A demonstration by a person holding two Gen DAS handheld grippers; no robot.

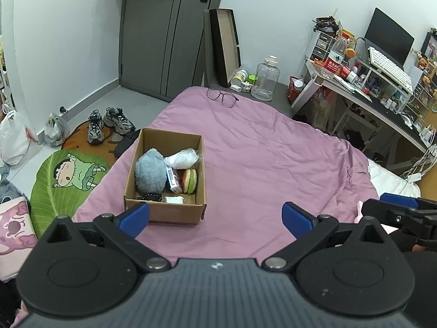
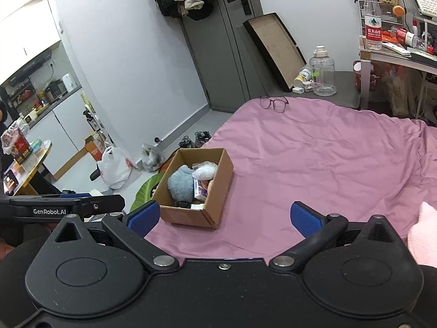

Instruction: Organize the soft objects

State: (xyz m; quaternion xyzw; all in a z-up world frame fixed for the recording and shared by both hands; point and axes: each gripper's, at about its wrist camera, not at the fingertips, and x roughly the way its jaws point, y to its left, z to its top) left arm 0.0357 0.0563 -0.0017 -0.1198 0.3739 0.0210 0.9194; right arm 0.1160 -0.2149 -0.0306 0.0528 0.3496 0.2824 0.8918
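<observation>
Both grippers hovering over near edge of pink bedsheet (image 1: 259, 150). Left gripper (image 1: 215, 216) jaws wide apart, empty. Right gripper (image 2: 224, 218) same, nothing between pads. Cardboard box (image 1: 164, 210) sits left on sheet, holding grey plush (image 1: 150, 175), white bag (image 1: 181, 158), burger toy (image 1: 190, 181). Plush looks light, squashy: pinch mid-body, fabric will give. Pink soft thing (image 2: 424, 235) at near right, outside box.

— The brown matt cardboard box (image 1: 174, 213) at centre left?
— Plain rough paperboard, on a wrinkled pink cloth bedsheet (image 1: 259, 153).
— Inside?
— A fuzzy grey-blue plush toy (image 1: 150, 173), beside a crinkly clear plastic bag (image 1: 181, 158).
</observation>
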